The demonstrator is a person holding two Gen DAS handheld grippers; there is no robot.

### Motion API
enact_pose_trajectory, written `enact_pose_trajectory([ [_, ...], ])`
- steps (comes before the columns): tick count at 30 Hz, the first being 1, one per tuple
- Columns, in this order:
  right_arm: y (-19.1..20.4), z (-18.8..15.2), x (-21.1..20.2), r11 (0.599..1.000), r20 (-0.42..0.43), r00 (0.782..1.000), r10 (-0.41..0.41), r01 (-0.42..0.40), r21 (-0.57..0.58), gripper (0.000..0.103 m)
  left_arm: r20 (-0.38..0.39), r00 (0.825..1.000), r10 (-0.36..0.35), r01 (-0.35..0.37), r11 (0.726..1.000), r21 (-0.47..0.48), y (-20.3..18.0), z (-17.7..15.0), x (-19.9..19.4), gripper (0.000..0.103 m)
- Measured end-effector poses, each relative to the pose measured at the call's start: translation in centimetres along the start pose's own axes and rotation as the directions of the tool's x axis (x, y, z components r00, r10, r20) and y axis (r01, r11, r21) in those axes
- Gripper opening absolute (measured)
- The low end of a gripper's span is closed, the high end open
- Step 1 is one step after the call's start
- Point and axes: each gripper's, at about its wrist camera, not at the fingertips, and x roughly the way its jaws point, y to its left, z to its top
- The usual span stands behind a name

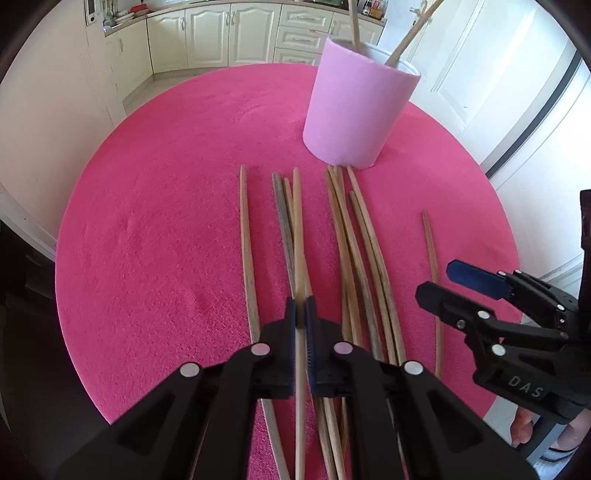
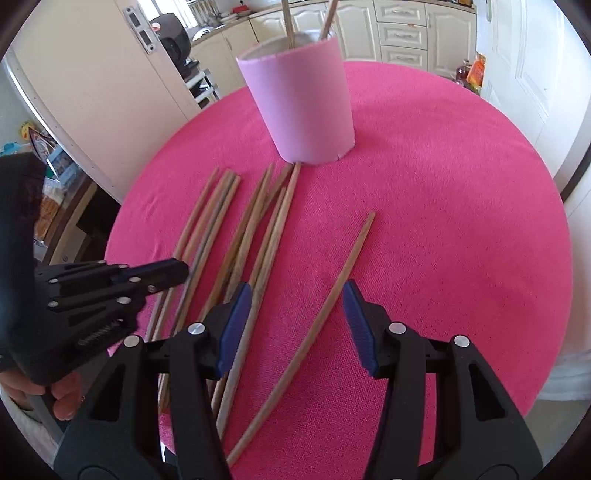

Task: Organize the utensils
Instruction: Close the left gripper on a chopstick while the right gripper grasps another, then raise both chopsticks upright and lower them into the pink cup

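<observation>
Nearest in the left wrist view, the left gripper point(image 1: 300, 310) is clenched on one wooden chopstick point(image 1: 297, 236), its blue pads pressed against the stick from either side. The stick runs straight away from the camera toward 12 o'clock, its far tip reaching level with the other tips.

At 3 o'clock from it, the right gripper point(image 1: 439, 280) hangs released, jaws spread wide. In its own view the right gripper point(image 2: 297, 295) straddles a lone chopstick point(image 2: 325, 295) that lies apart from the rest, slanting from 7 o'clock up to 1 o'clock; neither pad touches it. The left gripper point(image 2: 177, 267) shows at 9 o'clock there, with bare fingers point(image 2: 62, 398) of the person's hand below it.

The loose chopsticks point(image 1: 354, 236) lie side by side on the round worktop point(image 1: 155, 221), which is covered in a pink cloth. They form a fan: one single stick at the left, a small cluster around the held one, a denser bunch to the right, some crossing one another.

Just beyond their far tips, toward 1 o'clock, stands an upright pink holder point(image 1: 356, 107), nearly touching the closest tips. Two chopsticks in the holder point(image 1: 406, 37) lean out of its open top.

Farthest off, cream kitchen cabinets point(image 1: 221, 33) line the wall.
</observation>
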Motion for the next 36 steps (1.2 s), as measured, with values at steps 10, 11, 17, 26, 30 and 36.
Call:
enact_pose_trajectory([
  [10,0.1,-1.0,0.0,0.989,-0.040,0.989,-0.140,0.138,-0.061,0.040,0.029,0.999,-0.015,0.016,1.000,-0.012,0.9,-0.2,-1.5,0.006],
  [11,0.1,-1.1,0.3,0.987,-0.053,0.988,-0.147,0.144,-0.067,0.035,0.030,0.999,-0.018,0.019,1.000,-0.011,0.8,-0.2,-1.5,0.006],
  [17,-0.8,-0.4,0.3,0.987,-0.047,0.988,-0.150,0.146,-0.066,0.013,0.038,0.999,-0.037,0.037,0.999,-0.014,0.1,0.1,-1.8,0.006],
  [26,-2.1,0.1,-1.1,0.997,0.006,0.998,-0.061,0.061,-0.052,0.006,0.095,0.994,-0.054,0.055,0.998,-0.011,-0.8,1.0,-3.4,0.006],
  [30,-2.4,0.1,-2.5,0.999,0.062,0.998,0.007,-0.005,-0.032,0.006,0.141,0.988,-0.069,0.071,0.997,-0.006,-1.4,1.3,-4.5,0.006],
  [36,-2.2,1.3,-6.2,0.995,0.198,0.976,0.097,-0.090,-0.042,0.006,0.243,0.965,-0.097,0.097,0.995,0.014,-2.9,2.7,-6.4,0.006],
])
